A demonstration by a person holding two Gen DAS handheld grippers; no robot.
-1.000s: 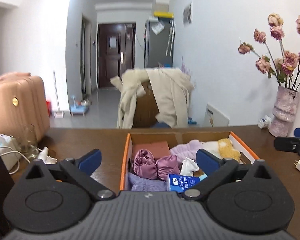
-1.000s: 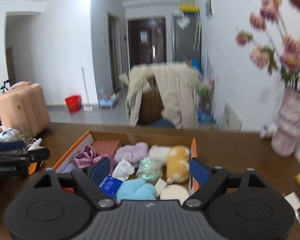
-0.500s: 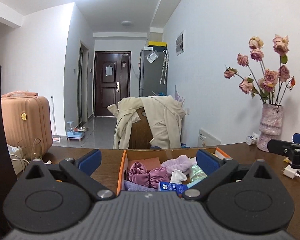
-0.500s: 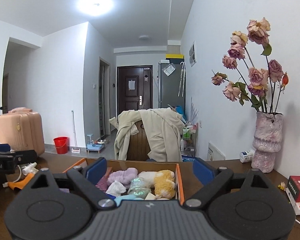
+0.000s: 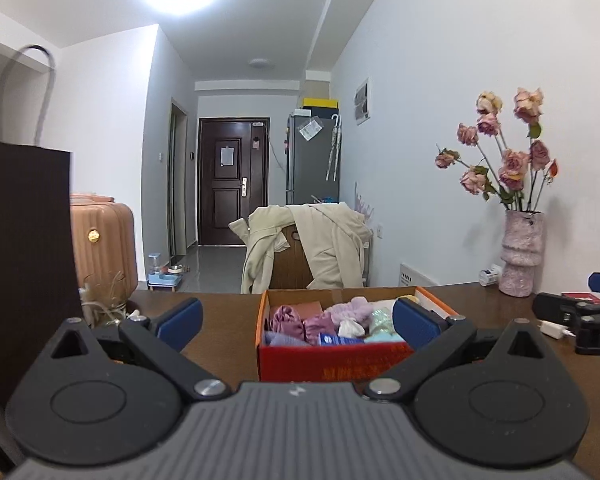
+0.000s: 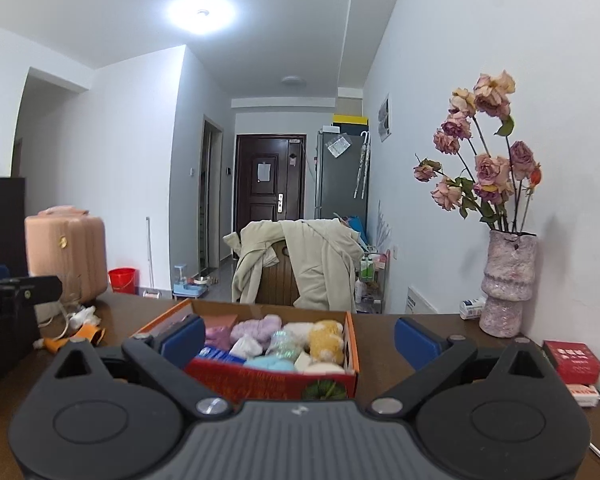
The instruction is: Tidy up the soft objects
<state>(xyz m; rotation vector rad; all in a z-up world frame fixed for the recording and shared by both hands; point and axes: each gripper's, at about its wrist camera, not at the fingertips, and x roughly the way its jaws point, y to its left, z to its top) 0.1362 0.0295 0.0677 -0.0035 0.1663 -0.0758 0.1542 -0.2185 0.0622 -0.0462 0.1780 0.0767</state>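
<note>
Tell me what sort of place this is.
Most likely a lived-in flat, seen from a dark wooden table in the main room. A front door stands at the end of a hallway beside a fridge, a coat-draped chair faces the table, and a pink suitcase stands nearby.

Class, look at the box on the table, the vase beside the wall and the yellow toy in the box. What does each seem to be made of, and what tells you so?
Box: probably printed cardboard; thin walls with brown inner faces.
Vase: perhaps ceramic or stone; rough, mottled pink, matt surface.
Yellow toy: plush fabric; fuzzy, rounded look.
</note>
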